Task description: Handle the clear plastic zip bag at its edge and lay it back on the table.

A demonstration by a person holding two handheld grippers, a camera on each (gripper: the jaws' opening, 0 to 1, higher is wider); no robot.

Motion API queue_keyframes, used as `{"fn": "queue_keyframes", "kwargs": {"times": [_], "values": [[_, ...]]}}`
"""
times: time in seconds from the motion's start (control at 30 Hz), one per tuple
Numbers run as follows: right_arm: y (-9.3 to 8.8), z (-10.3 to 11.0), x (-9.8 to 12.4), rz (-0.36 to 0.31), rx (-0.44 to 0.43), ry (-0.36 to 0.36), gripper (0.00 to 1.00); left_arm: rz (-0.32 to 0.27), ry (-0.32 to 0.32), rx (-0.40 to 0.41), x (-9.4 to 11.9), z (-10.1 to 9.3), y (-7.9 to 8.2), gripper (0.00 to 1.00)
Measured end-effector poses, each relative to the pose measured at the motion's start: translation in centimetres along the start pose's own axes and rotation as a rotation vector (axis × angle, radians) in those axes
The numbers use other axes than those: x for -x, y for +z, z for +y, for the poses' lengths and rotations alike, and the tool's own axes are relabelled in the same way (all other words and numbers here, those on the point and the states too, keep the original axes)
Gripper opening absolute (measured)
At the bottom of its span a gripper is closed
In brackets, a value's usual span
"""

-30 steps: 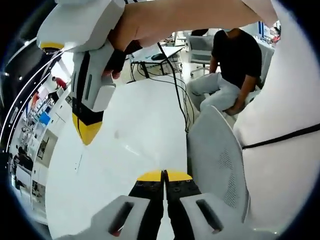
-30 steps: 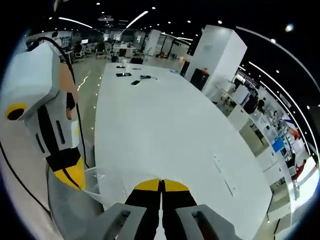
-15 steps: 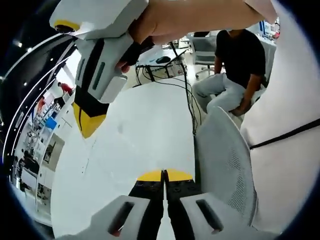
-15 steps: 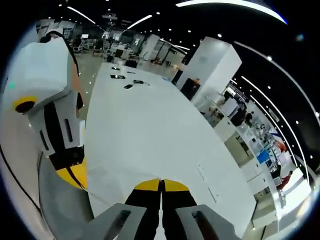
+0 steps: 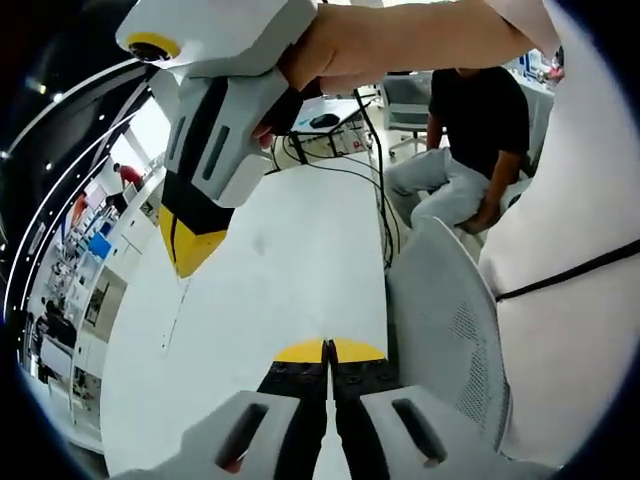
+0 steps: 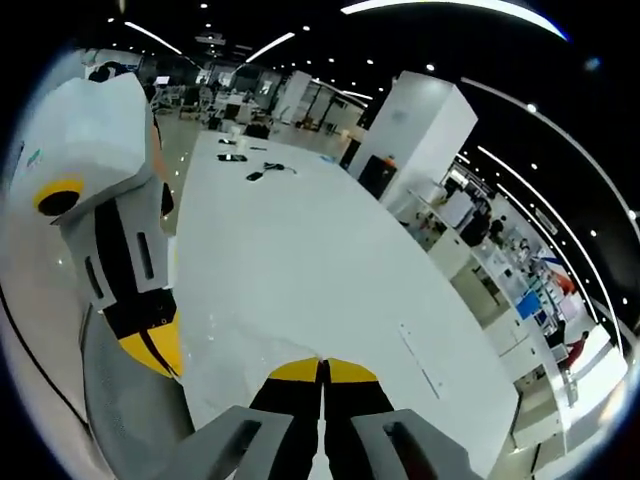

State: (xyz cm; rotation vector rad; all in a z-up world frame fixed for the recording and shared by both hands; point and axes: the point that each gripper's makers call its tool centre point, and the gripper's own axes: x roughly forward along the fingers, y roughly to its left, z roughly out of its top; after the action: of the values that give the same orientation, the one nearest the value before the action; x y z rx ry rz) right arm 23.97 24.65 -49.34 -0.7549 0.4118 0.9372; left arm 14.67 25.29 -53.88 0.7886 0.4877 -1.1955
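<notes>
The clear zip bag (image 6: 215, 345) is a faint, glinting film over the white table (image 6: 300, 230), stretched between the two yellow tips. In the right gripper view my right gripper (image 6: 322, 370) rises from the bottom, its jaws pressed together on the bag's thin edge. The left gripper (image 6: 155, 348) hangs to its left, also closed at the film. In the left gripper view my left gripper (image 5: 328, 350) is shut, and the right gripper (image 5: 190, 252), held by a hand (image 5: 400, 40), points down from the upper left. The film hardly shows there.
A grey mesh chair (image 5: 440, 320) stands against the table's (image 5: 270, 270) near side. A person in a black shirt (image 5: 470, 110) sits beyond it, with cables (image 5: 375, 190) trailing nearby. Small items (image 6: 260, 170) lie at the table's far end, near a white pillar (image 6: 425, 120).
The right gripper has come slightly nearer in the left gripper view. Both views have shifted a little. The bag's crinkles, plain a second ago, are now fainter. Both grippers stay shut.
</notes>
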Motion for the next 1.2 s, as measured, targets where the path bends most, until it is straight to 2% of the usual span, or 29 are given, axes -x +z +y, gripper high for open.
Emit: {"fn": "queue_keyframes", "kwargs": {"times": [0.23, 0.57, 1.2], "values": [[0.4, -0.3, 0.3, -0.004, 0.011, 0.002, 0.0, -0.015, 0.035, -0.006, 0.8, 0.8, 0.6, 0.0], [1.5, 0.4, 0.0, -0.019, 0.041, 0.021, 0.0, -0.019, 0.074, 0.017, 1.7, 1.6, 0.3, 0.0], [1.6, 0.1, -0.4, -0.009, 0.06, 0.031, 0.0, -0.077, 0.126, 0.013, 2.5, 2.9, 1.0, 0.01]]}}
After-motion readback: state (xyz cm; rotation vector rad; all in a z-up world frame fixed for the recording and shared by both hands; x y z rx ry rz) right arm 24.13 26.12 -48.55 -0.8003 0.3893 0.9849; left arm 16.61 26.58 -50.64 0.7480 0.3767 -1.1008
